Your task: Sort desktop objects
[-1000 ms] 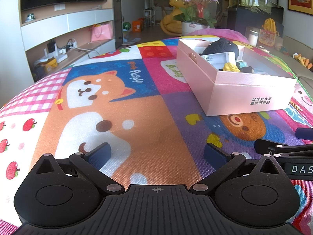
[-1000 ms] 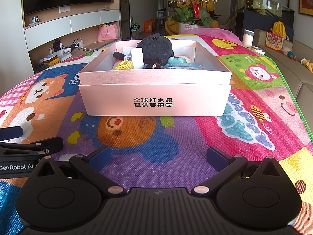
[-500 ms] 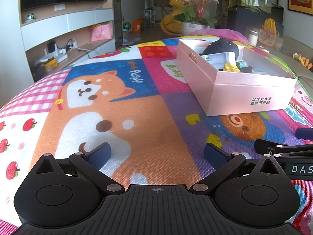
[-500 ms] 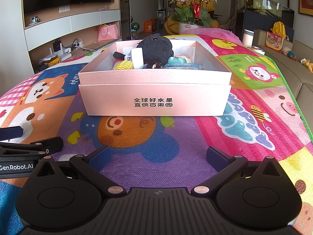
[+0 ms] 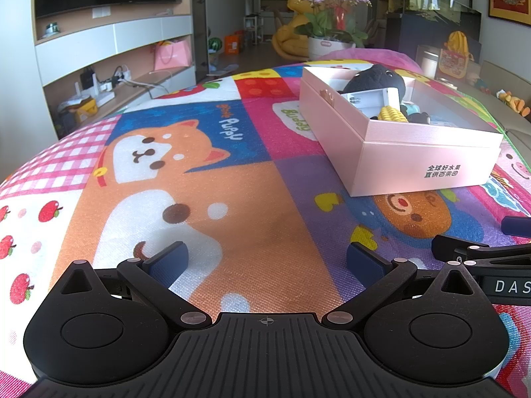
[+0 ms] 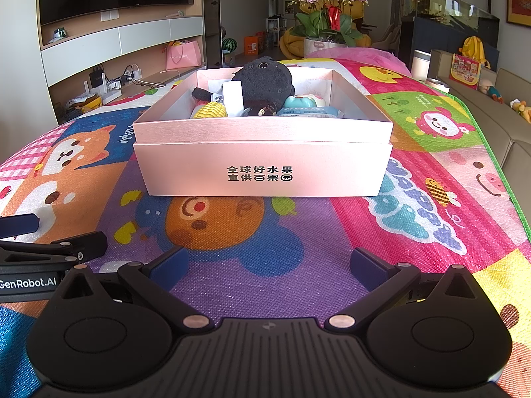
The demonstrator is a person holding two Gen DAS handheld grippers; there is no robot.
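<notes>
The left gripper and right gripper both rest low over the cartoon play mat, jaws spread wide, nothing between them. The pink box sits on the mat ahead of the right gripper. It contains a black plush toy, a toy corn cob, a white card and what appears to be a blue packet

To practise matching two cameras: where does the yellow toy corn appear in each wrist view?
Left wrist view: the toy corn lies right of centre, upper part, inside the pink box.
Right wrist view: the corn lies left of centre, upper part, in the box's left half.
Shared landmark: the black plush toy behind the corn.
</notes>
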